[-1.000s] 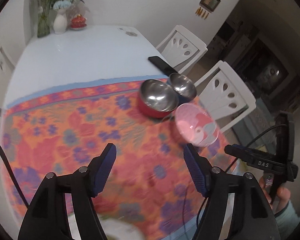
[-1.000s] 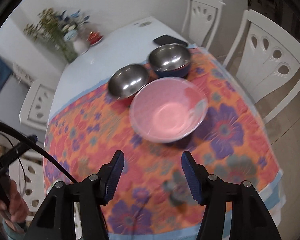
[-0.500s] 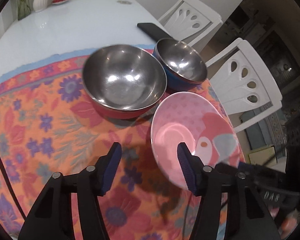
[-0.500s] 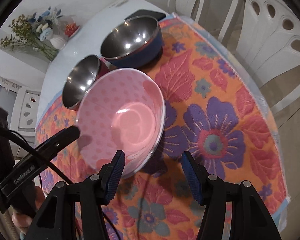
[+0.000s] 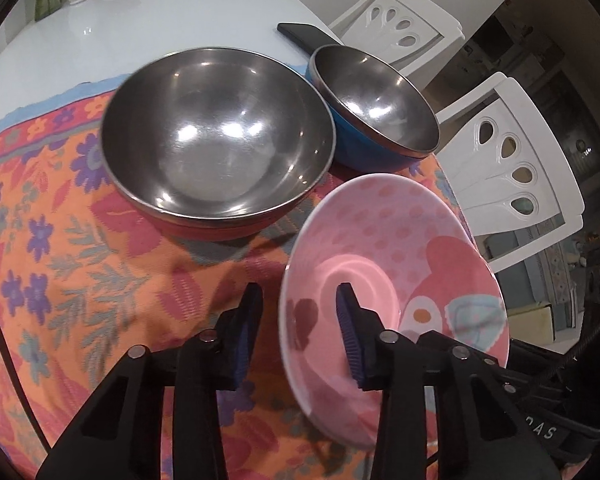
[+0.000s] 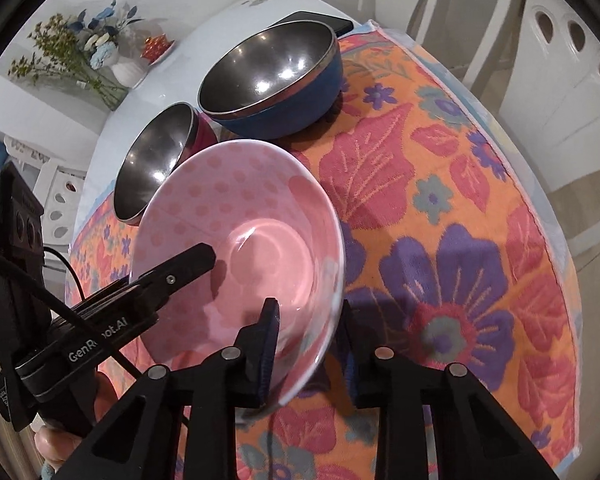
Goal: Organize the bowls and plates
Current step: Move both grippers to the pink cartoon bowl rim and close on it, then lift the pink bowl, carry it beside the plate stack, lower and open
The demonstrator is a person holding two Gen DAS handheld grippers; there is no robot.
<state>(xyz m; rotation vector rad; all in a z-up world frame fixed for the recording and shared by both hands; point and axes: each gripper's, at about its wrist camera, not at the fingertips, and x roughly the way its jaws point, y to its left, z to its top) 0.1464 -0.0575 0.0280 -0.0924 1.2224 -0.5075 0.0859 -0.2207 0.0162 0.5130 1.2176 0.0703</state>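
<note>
Three bowls remain unstacked: both grippers, left (image 5: 298, 322) and right (image 6: 310, 334), straddle the pink bowl's (image 6: 240, 240) rim on opposite sides with fingers partly closed, not clearly clamped, while the red bowl (image 5: 216, 136) and blue bowl (image 5: 376, 104) wait just ahead.

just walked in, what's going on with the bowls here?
Both grippers are on the pink bowl, one at each side. The left gripper and the right gripper each straddle its rim, one finger inside and one outside, with gaps at the pads, so neither looks clamped yet. The bowl sits on the floral tablecloth. Just behind it stand two steel-lined bowls, the red bowl and the blue bowl, side by side, not yet stacked.
</note>
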